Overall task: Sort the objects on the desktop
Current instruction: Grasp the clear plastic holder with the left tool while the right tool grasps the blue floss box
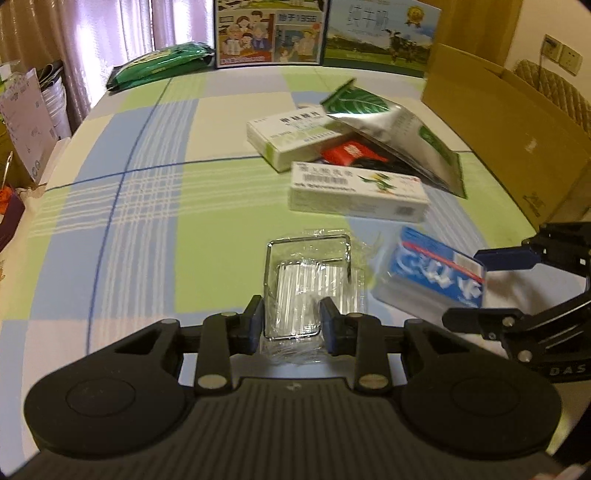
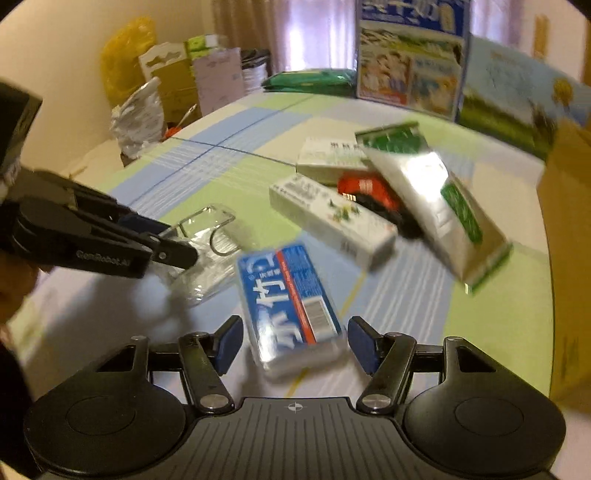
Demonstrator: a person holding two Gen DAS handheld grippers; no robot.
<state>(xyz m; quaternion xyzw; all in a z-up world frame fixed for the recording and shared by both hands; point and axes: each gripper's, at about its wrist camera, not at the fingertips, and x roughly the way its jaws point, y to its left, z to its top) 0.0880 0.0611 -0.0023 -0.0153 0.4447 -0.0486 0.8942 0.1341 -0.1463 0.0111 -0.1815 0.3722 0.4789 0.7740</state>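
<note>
A clear plastic packet with a wire hook inside [image 1: 301, 284] lies on the checked tablecloth [image 1: 147, 229]. My left gripper [image 1: 292, 323] is shut on its near end, with a pad pressed against each side. The same gripper [image 2: 170, 240] shows at the left of the right wrist view, pinching the packet [image 2: 207, 236]. A blue-labelled clear box [image 2: 288, 302] lies slanted between the spread fingers of my right gripper [image 2: 295, 345], which is open. From the left wrist view the right gripper [image 1: 464, 288] brackets that box [image 1: 428, 269] from the right.
Further back lie two white medicine boxes [image 1: 354, 192] [image 1: 295, 138], a red pack [image 1: 347, 153] and a silver-green foil bag [image 1: 399, 129]. An open cardboard box [image 1: 517, 122] stands at the right. A green bag [image 1: 159, 64] and printed cartons [image 1: 269, 33] line the far edge.
</note>
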